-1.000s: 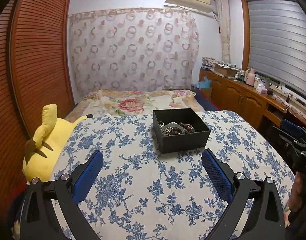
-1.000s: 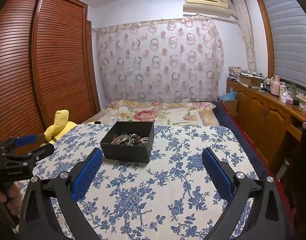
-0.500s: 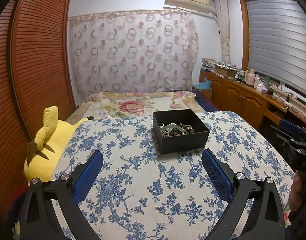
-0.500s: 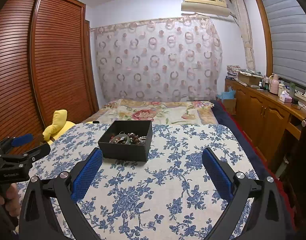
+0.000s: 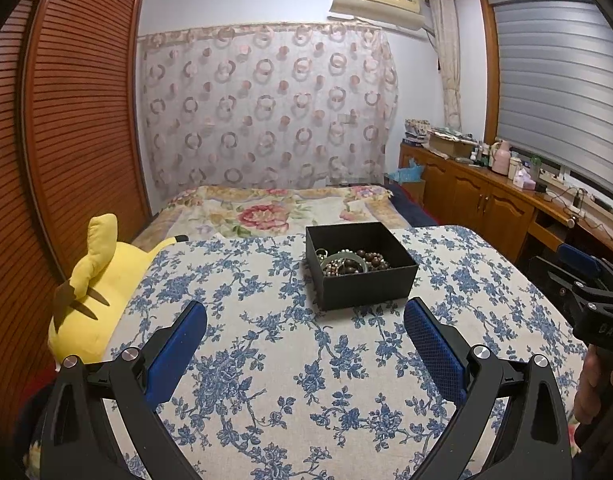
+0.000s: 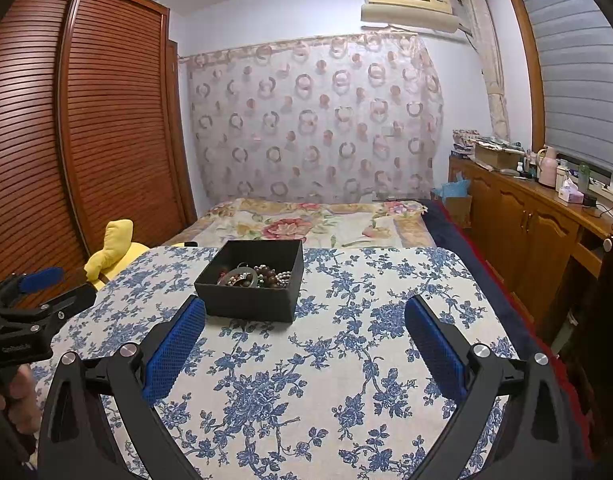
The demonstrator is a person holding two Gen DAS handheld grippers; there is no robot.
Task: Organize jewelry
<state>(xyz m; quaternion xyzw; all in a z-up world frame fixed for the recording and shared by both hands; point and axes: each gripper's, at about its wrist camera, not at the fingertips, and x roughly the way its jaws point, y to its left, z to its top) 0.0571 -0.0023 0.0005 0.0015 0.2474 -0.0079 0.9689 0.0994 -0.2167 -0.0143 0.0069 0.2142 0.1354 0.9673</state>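
A black open box [image 5: 362, 276] stands on the table with the blue floral cloth [image 5: 266, 344]. It holds a heap of jewelry [image 5: 352, 262]: brown bead bracelets, a greenish bangle and pale beads. The box also shows in the right wrist view [image 6: 252, 284], with the jewelry [image 6: 254, 274] inside. My left gripper [image 5: 305, 312] is open and empty, just short of the box's near wall. My right gripper [image 6: 305, 312] is open and empty, to the right of the box and nearer than it; its left finger tip [image 6: 194, 308] is close to the box's near left corner.
A yellow plush toy [image 5: 94, 300] lies at the table's left edge. A bed with a floral cover [image 5: 274, 212] is beyond the table. A wooden wardrobe [image 5: 66, 120] stands on the left. A wooden sideboard with bottles [image 5: 486, 184] runs along the right.
Both grippers have tilted up a little, so the box sits lower in both views. In the right wrist view the box has drifted slightly left. Both stay open.
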